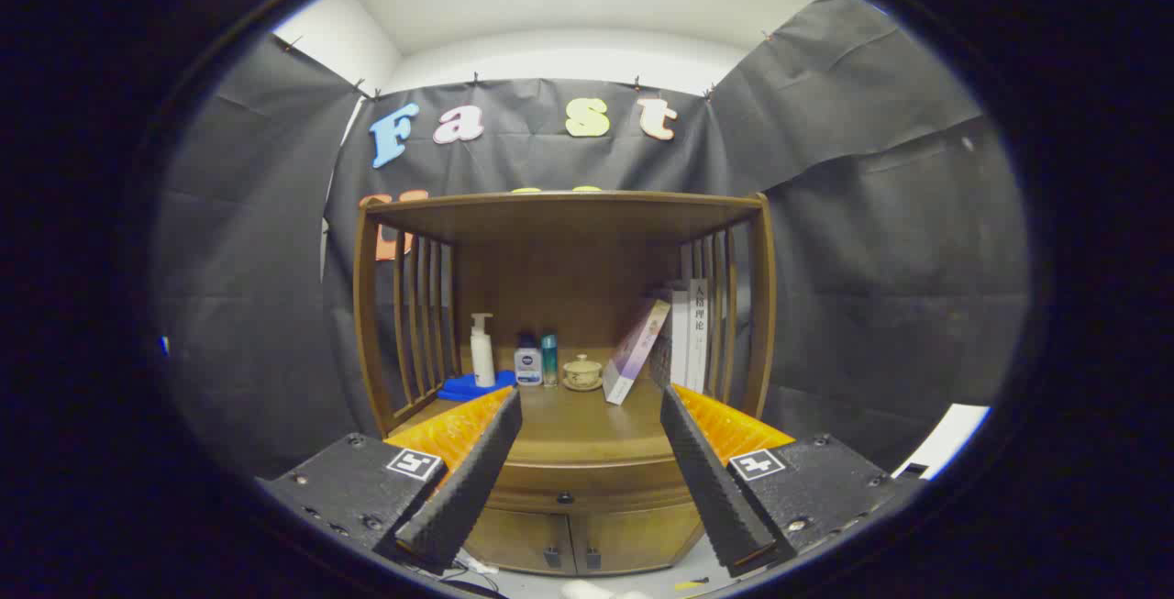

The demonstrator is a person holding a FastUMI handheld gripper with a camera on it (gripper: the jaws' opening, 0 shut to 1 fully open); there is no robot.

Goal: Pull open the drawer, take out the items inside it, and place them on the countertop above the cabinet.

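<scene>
Black-draped booth, wooden cabinet [559,305], bottles and books along the counter's [569,429] back edge; gripper [587,397] spread wide, empty, facing the shut drawer's knob [565,497].

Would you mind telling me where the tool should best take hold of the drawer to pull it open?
Probably by its small dark knob, centred on the drawer front below the countertop. Come straight from the front; the open tool would close on it.

Beyond the hand-held gripper's fingers, a white pump bottle [481,349], two small bottles [537,360], a lidded ceramic cup [582,373], a blue cloth [470,387] and leaning books [662,338] are seen.
</scene>
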